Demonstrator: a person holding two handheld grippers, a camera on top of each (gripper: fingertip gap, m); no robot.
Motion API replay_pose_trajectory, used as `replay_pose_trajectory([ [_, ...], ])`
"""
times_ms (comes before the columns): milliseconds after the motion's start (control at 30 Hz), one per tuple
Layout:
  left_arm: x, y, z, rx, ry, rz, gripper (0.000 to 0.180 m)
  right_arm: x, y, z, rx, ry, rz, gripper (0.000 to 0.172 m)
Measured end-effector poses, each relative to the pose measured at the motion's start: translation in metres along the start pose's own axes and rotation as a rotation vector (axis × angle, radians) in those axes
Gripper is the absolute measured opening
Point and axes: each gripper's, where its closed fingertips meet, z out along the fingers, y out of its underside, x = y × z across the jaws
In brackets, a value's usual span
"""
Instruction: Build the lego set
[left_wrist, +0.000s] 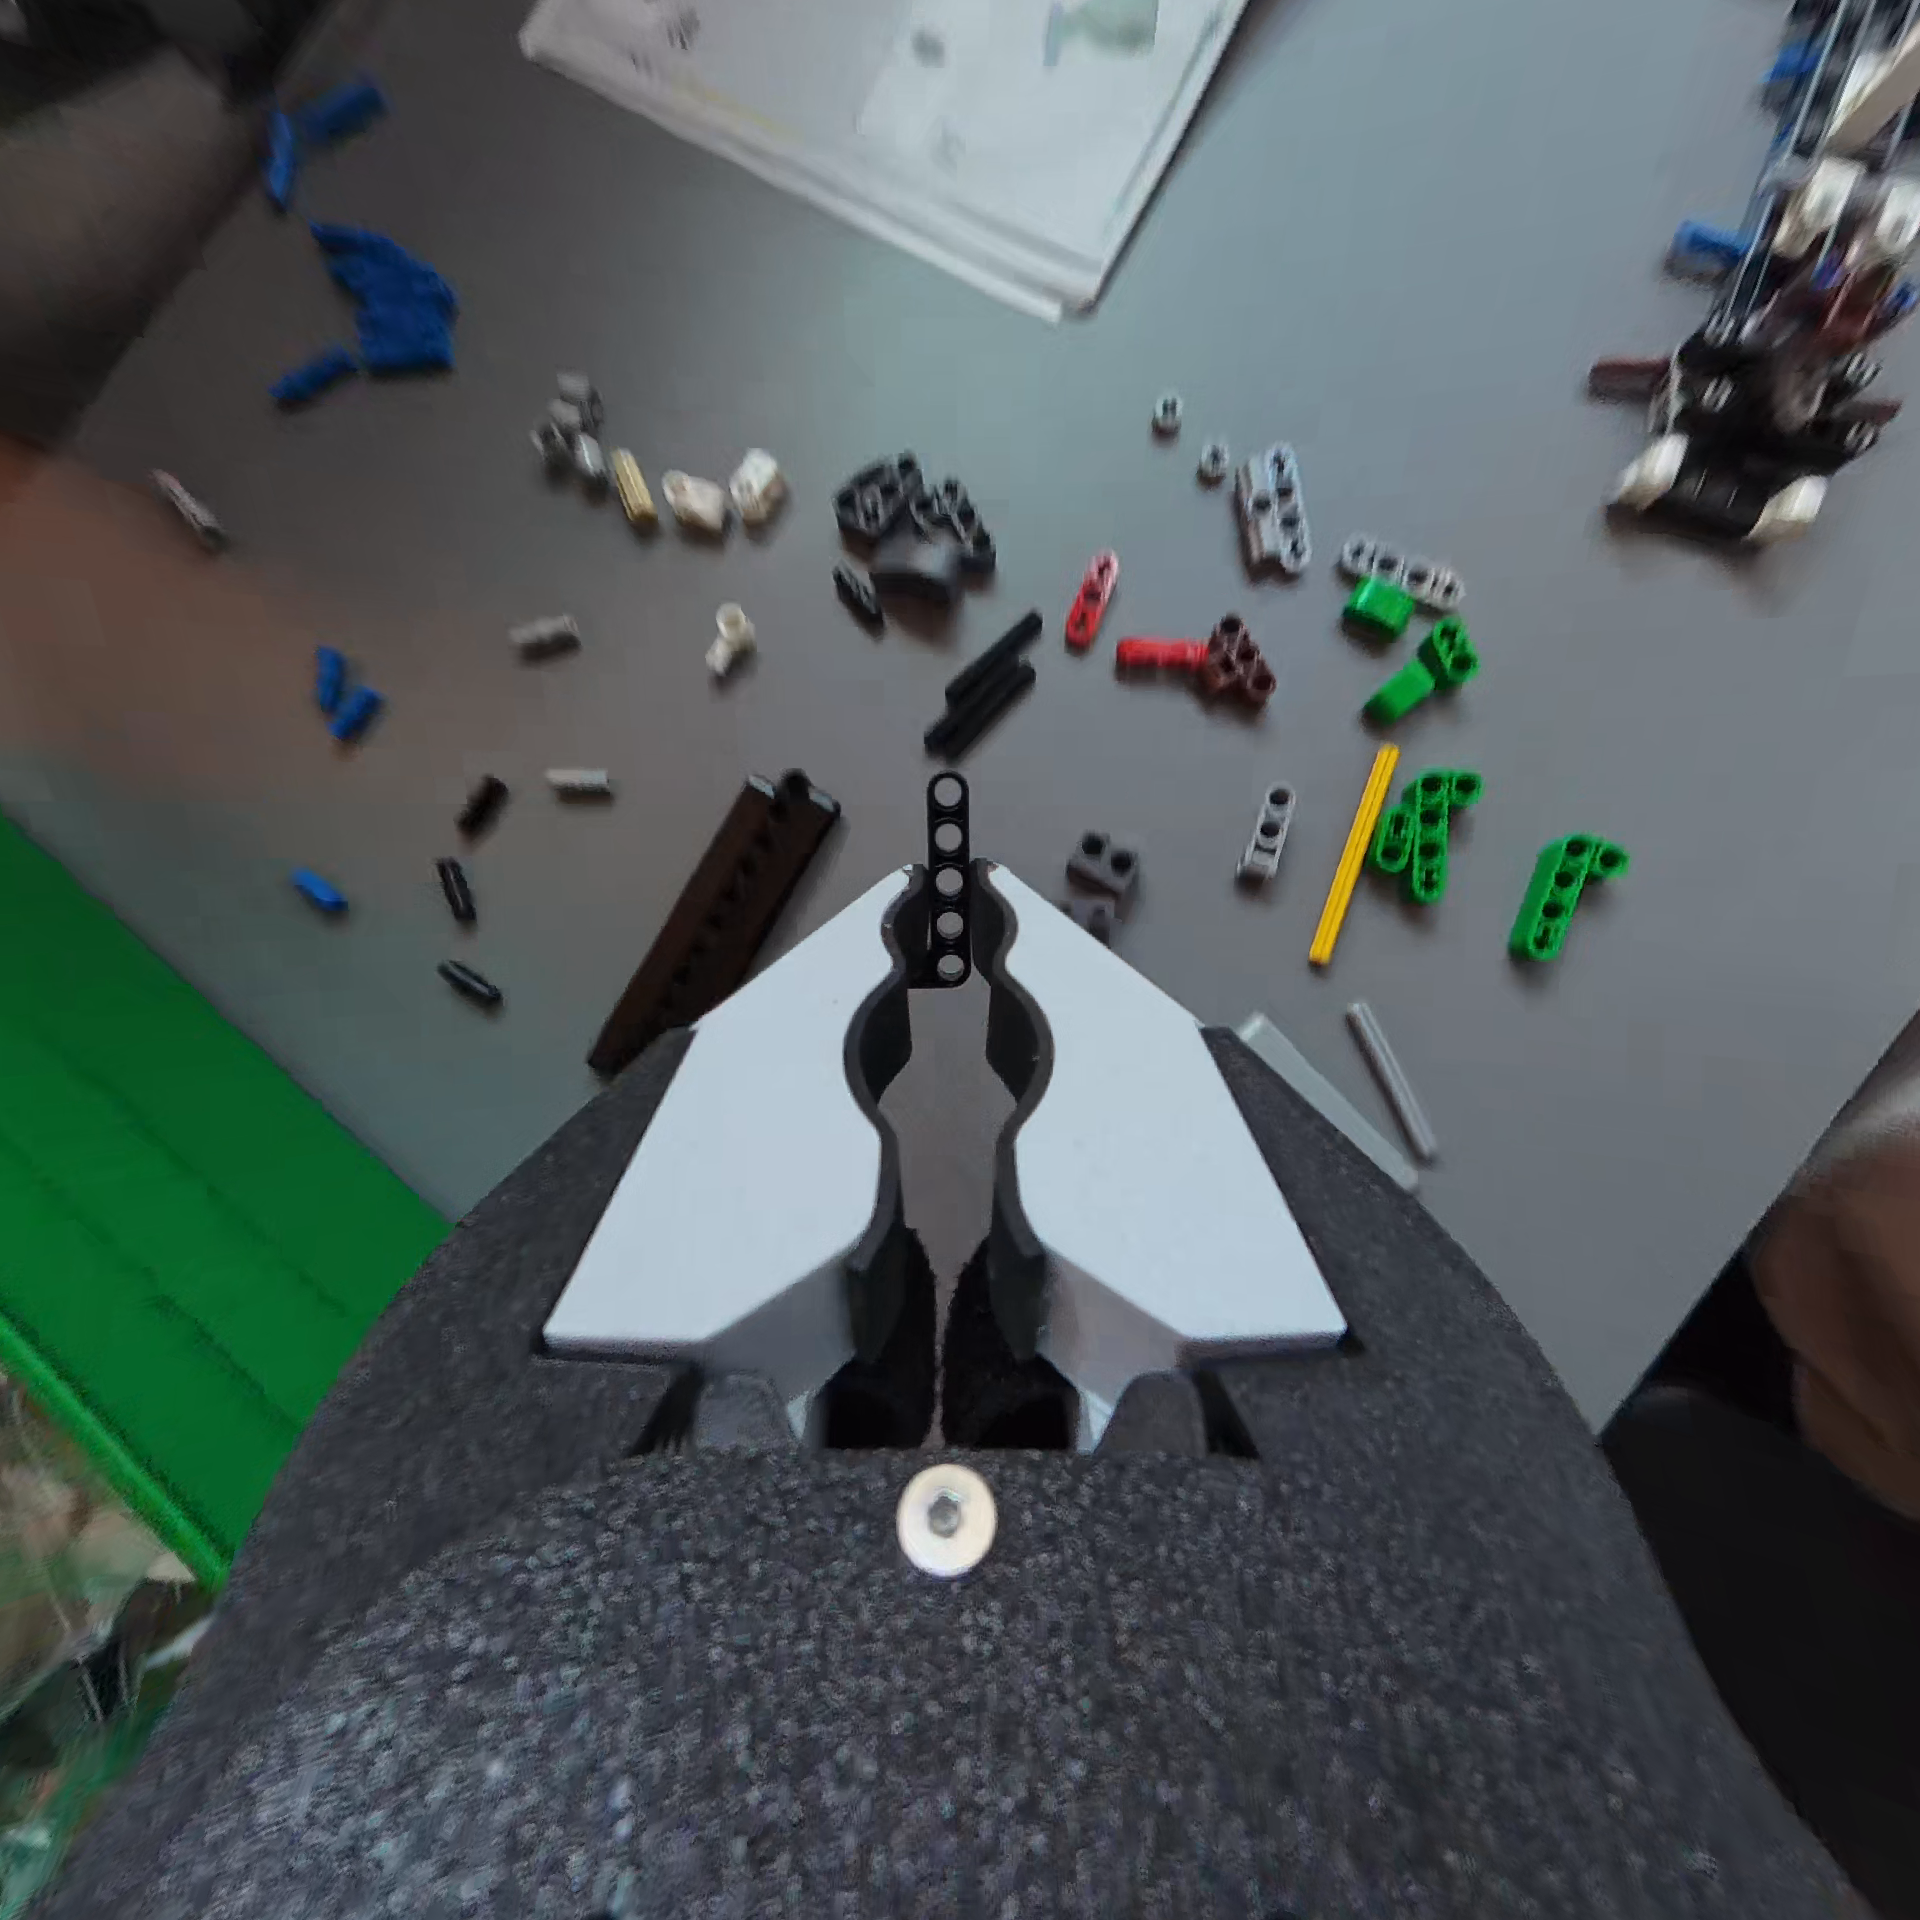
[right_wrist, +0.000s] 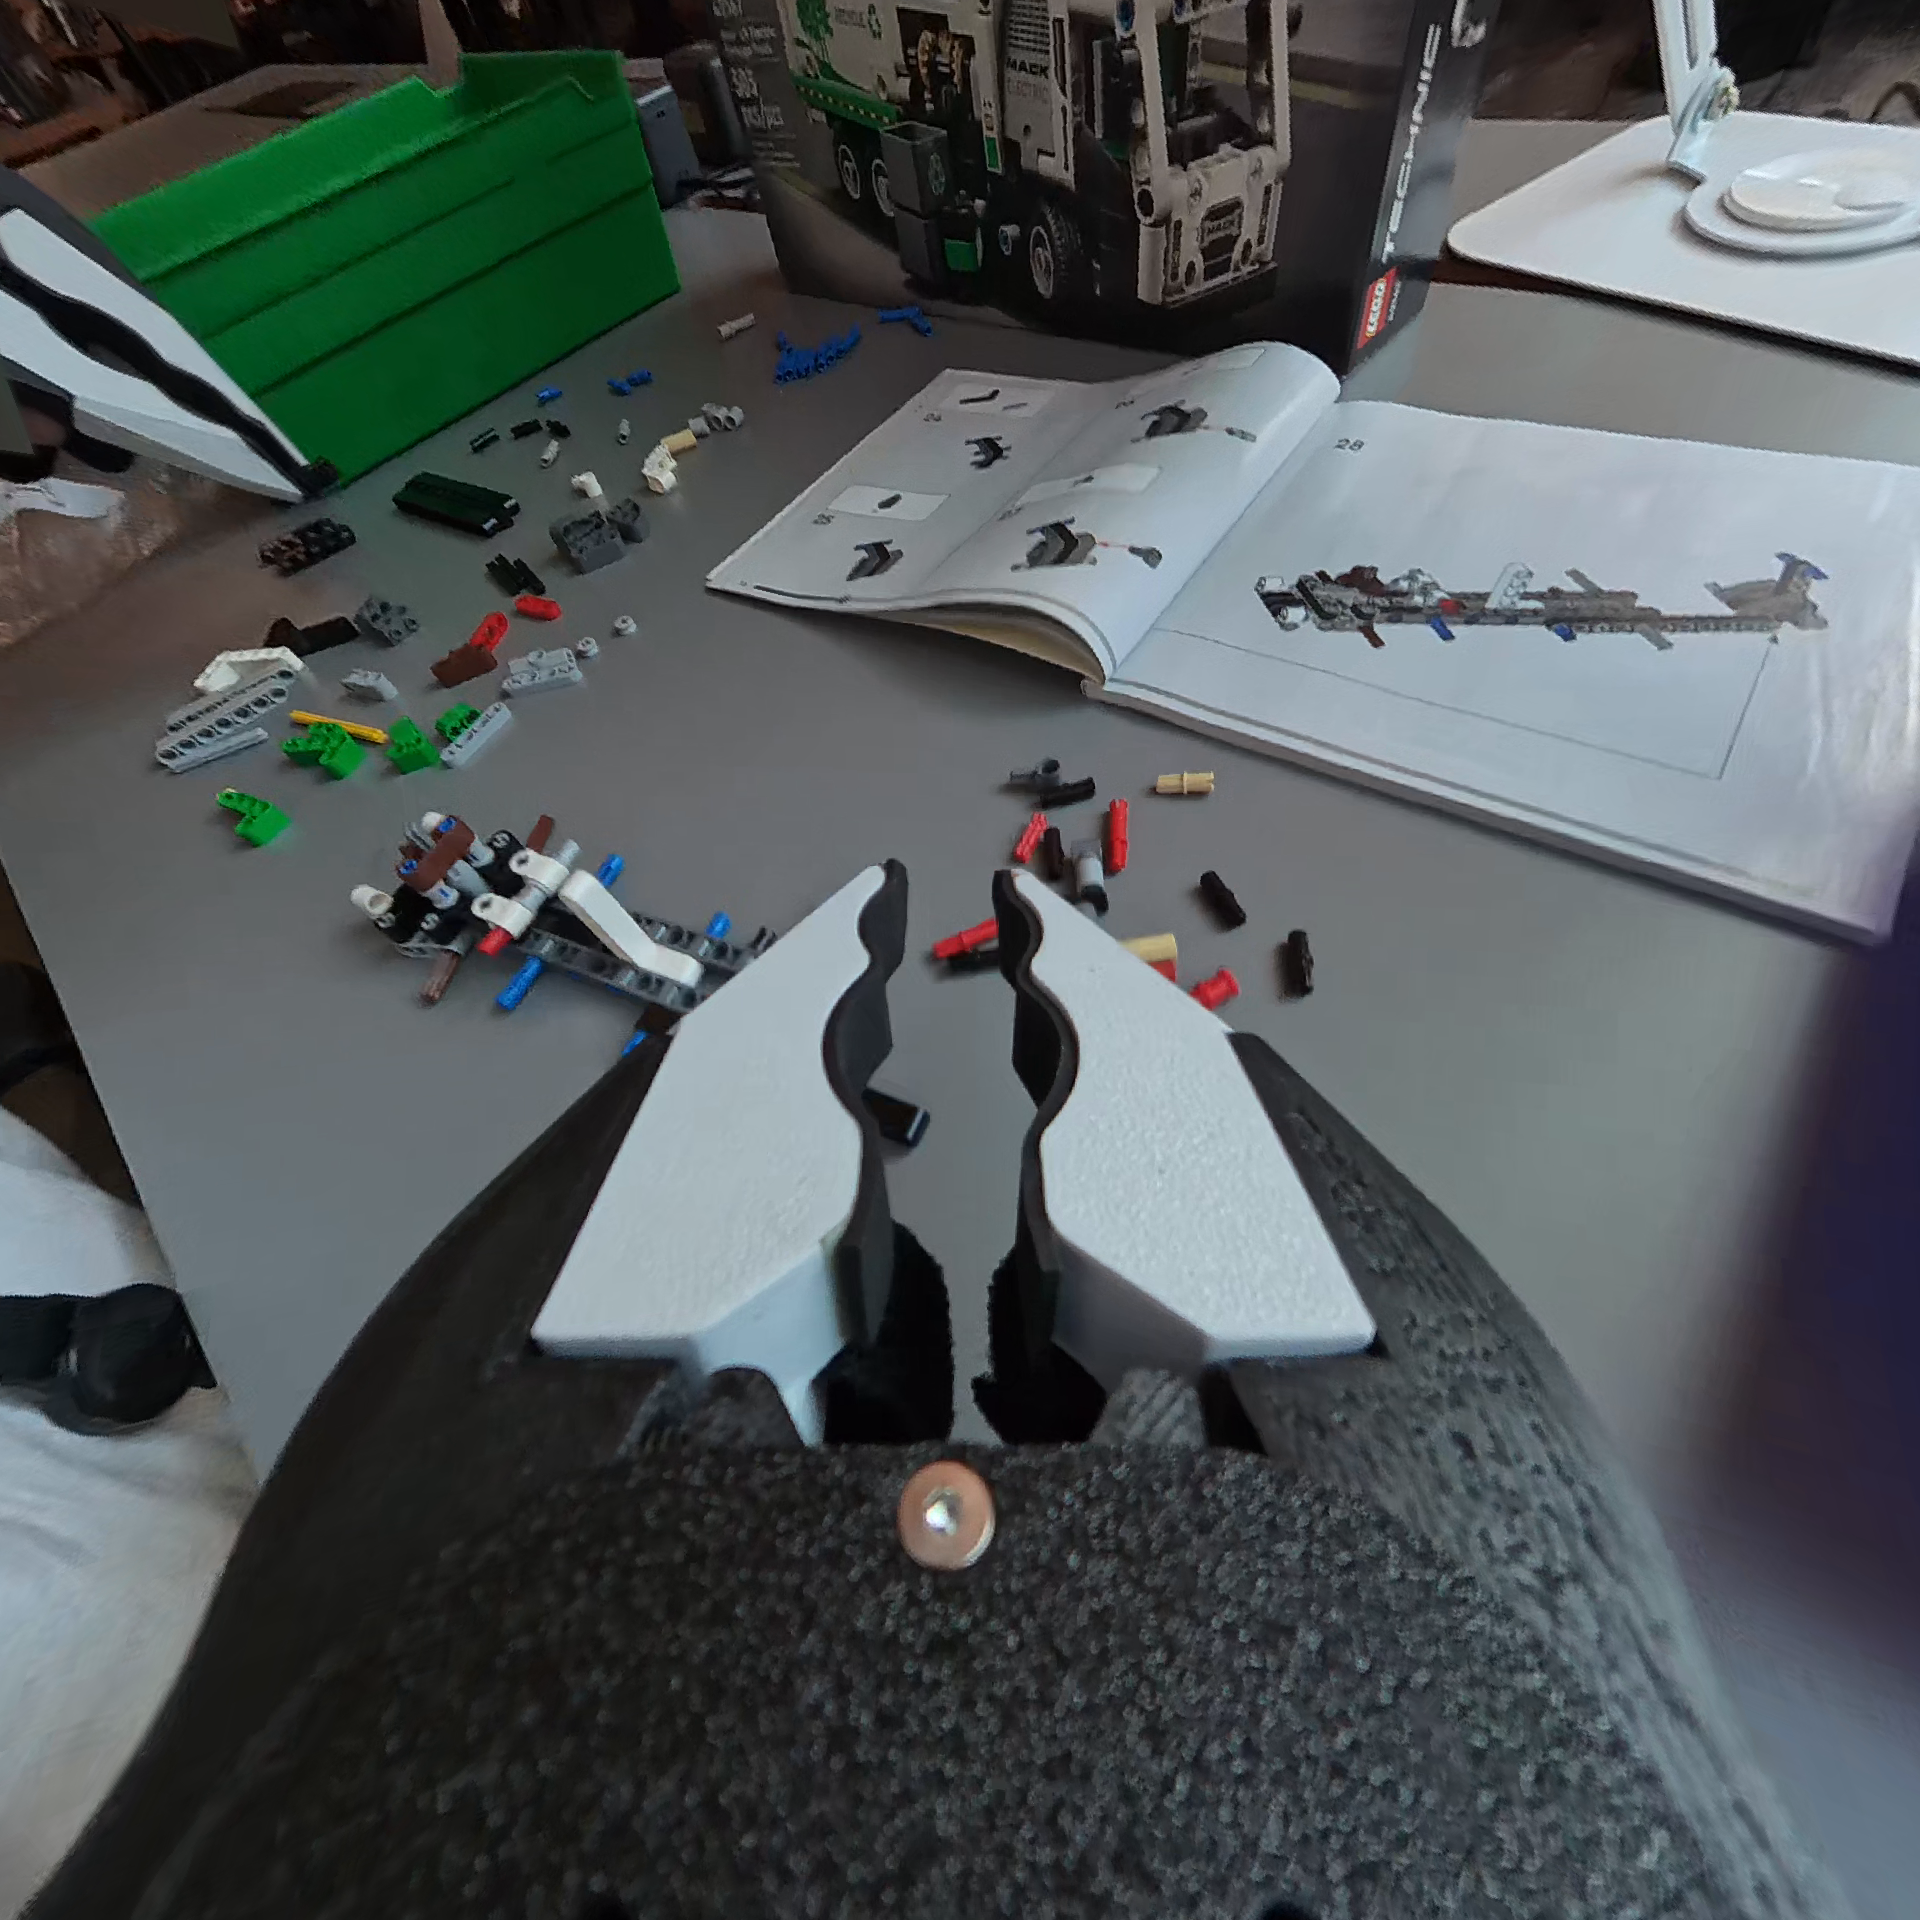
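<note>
My left gripper (left_wrist: 948, 875) is shut on a thin black beam (left_wrist: 948, 821) with several round holes. The beam stands upright between the pads and sticks out past the fingertips, held above the grey table (left_wrist: 1039, 364). Loose black, grey, red and green pieces lie below it. My right gripper (right_wrist: 948, 883) is open and empty, low over the table. A red pin (right_wrist: 966, 938) lies just beyond its right fingertip, among scattered red and black pins (right_wrist: 1117, 831). The left gripper also shows in the right wrist view (right_wrist: 156, 384) at the far left.
A partly built model (right_wrist: 540, 914) lies left of my right gripper; it also shows in the left wrist view (left_wrist: 1766, 416). An open instruction booklet (right_wrist: 1351, 582) lies to the right, a green bin (right_wrist: 416, 270) and a printed box (right_wrist: 1091, 156) behind.
</note>
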Motion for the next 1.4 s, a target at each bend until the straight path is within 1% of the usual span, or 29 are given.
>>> replay_pose_trajectory([
  [33, -0.002, -0.018, -0.002, 0.077, -0.007, 0.005, 0.006, -0.003, -0.009, 0.004, 0.010, -0.033, 0.001, 0.016],
  [100, 0.001, -0.066, -0.005, 0.270, 0.026, 0.016, 0.005, -0.012, -0.029, 0.016, 0.013, -0.133, -0.001, 0.019],
  [167, 0.011, -0.121, -0.010, 0.495, 0.102, 0.035, 0.006, -0.026, -0.045, 0.032, -0.025, -0.258, -0.049, 0.022],
  [233, 0.027, -0.172, -0.017, 0.706, 0.260, -0.007, 0.006, -0.035, -0.056, 0.053, -0.074, -0.335, -0.183, 0.023],
  [300, 0.043, -0.207, -0.019, 0.849, 0.430, -0.057, 0.005, -0.049, -0.061, 0.074, -0.118, -0.430, -0.310, 0.023],
  [367, 0.058, -0.224, -0.015, 0.908, 0.566, -0.060, 0.005, -0.063, -0.067, 0.091, -0.118, -0.539, -0.323, 0.024],
  [467, 0.071, -0.233, -0.005, 0.941, 0.679, -0.064, 0.005, -0.085, -0.075, 0.105, -0.081, -0.701, -0.218, 0.027],
  [567, 0.079, -0.232, -0.002, 0.971, 0.726, -0.068, 0.004, -0.095, -0.086, 0.107, 0.012, -0.774, -0.081, 0.029],
  [600, 0.082, -0.230, -0.002, 0.990, 0.745, -0.070, 0.005, -0.098, -0.087, 0.105, 0.030, -0.787, -0.038, 0.031],
  [700, 0.089, -0.224, -0.004, 1.040, 0.776, -0.060, 0.005, -0.105, -0.096, 0.091, 0.109, -0.871, 0.086, 0.026],
  [733, 0.092, -0.224, -0.006, 1.059, 0.786, -0.042, 0.005, -0.106, -0.098, 0.088, 0.104, -0.908, 0.138, 0.027],
  [867, 0.109, -0.226, -0.025, 1.195, 0.790, 0.064, 0.005, -0.111, -0.112, 0.075, 0.094, -1.093, 0.346, 0.033],
  [933, 0.121, -0.225, -0.031, 1.214, 0.797, 0.121, 0.005, -0.118, -0.117, 0.066, 0.094, -1.188, 0.410, 0.034],
  [1067, 0.140, -0.224, -0.041, 1.231, 0.891, 0.130, 0.005, -0.132, -0.134, 0.044, 0.148, -1.413, 0.572, 0.034],
  [1133, 0.149, -0.222, -0.043, 1.230, 0.940, 0.131, 0.005, -0.139, -0.136, 0.037, 0.150, -1.484, 0.607, 0.031],
  [1267, 0.158, -0.221, -0.051, 1.251, 1.041, 0.090, 0.005, -0.149, -0.131, 0.029, 0.138, -1.529, 0.571, 0.024],
  [1367, 0.163, -0.220, -0.055, 1.260, 1.084, 0.084, 0.005, -0.159, -0.127, 0.025, 0.108, -1.553, 0.538, 0.029],
  [1400, 0.165, -0.220, -0.056, 1.262, 1.098, 0.081, 0.005, -0.160, -0.128, 0.021, 0.124, -1.568, 0.525, 0.023],
])
